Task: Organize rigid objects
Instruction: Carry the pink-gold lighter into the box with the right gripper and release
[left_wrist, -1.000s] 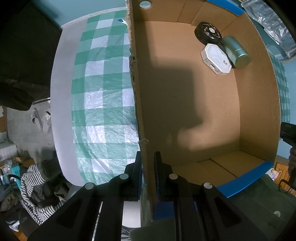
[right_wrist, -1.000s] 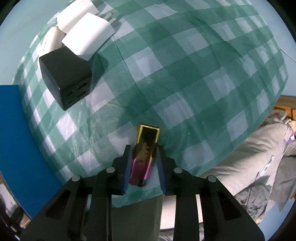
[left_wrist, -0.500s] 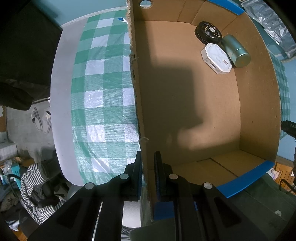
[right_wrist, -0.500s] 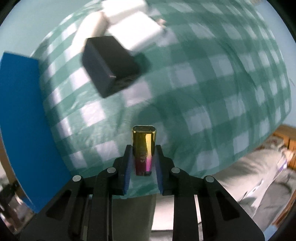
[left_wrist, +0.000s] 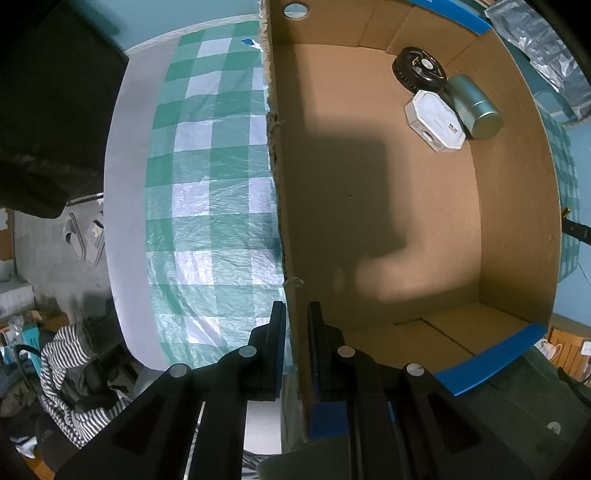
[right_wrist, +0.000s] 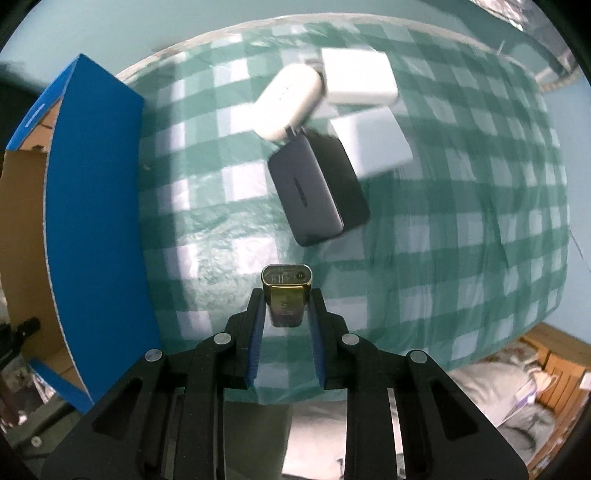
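Note:
My left gripper (left_wrist: 296, 325) is shut on the near left wall of a cardboard box (left_wrist: 280, 206). Inside the box, at its far right, lie a black round disc (left_wrist: 419, 72), a white octagonal case (left_wrist: 436, 120) and a grey-green cylinder (left_wrist: 476, 107). My right gripper (right_wrist: 286, 314) is shut on a small gold metallic lighter (right_wrist: 286, 291), held above the green checked tablecloth (right_wrist: 461, 221). Ahead of it on the cloth lie a dark grey charger block (right_wrist: 314, 192), a white oval case (right_wrist: 288, 99) and two white blocks (right_wrist: 356, 75).
The box's blue-taped flap (right_wrist: 96, 206) stands at the left in the right wrist view. The checked cloth (left_wrist: 214, 206) lies left of the box, with the table edge, floor, slippers (left_wrist: 83, 236) and striped cloth (left_wrist: 70, 369) beyond.
My right gripper has lifted and swung left with the lighter; the charger and white items now lie ahead and the box flap is in view. The left gripper has not moved.

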